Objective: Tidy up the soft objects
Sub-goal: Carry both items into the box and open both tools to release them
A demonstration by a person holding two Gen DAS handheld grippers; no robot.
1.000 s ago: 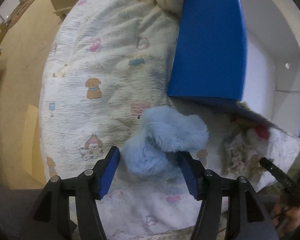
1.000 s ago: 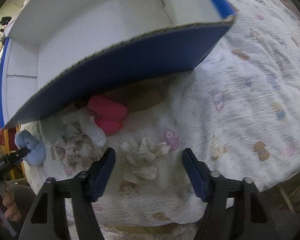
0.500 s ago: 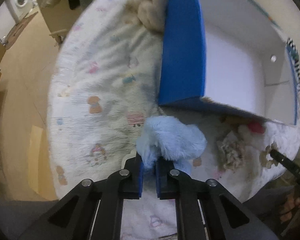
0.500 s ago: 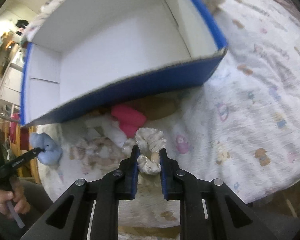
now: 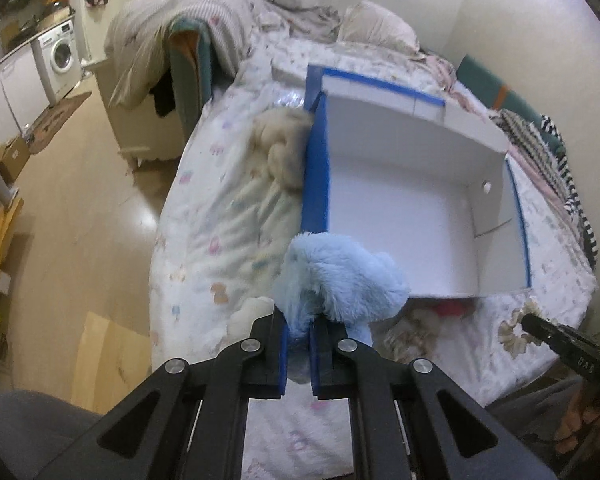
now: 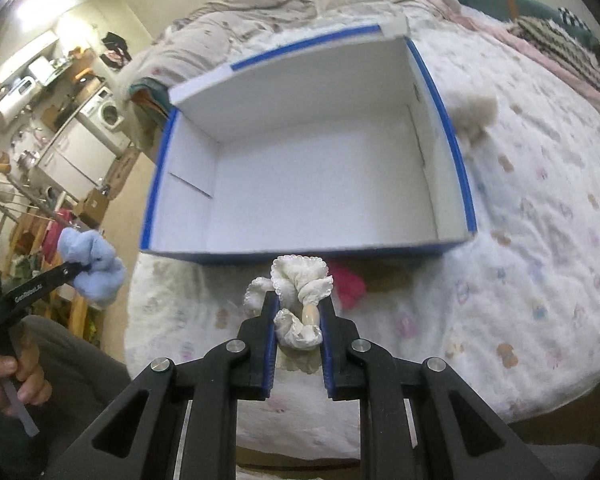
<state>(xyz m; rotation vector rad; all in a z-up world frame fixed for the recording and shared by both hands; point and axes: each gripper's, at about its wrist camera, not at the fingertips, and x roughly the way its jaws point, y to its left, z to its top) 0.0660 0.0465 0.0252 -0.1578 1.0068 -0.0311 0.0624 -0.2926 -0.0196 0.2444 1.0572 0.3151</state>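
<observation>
My left gripper (image 5: 299, 322) is shut on a fluffy light blue plush piece (image 5: 342, 276), held up in the air in front of the blue box (image 5: 316, 184) with a white inside. In the right wrist view that blue plush (image 6: 94, 266) hangs at the far left. My right gripper (image 6: 299, 308) is shut on a cream frilly scrunchie (image 6: 300, 280), lifted above the near wall of the box (image 6: 464, 184). In the left wrist view the scrunchie (image 5: 514, 330) shows at the right edge. A pink soft item (image 6: 350, 284) lies under the box's near wall.
The box rests on a bed with a white printed quilt (image 6: 540, 240). A beige fluffy piece (image 5: 282, 148) lies against the box's outer side. More frilly fabric (image 5: 410, 334) lies on the quilt near the box. Blankets are heaped at the bed's far end, wooden floor to the left.
Both grippers closed, the left on the blue plush and the right on the cream scrunchie. Both have then risen off the quilt with their items, so the box's inside now shows.
</observation>
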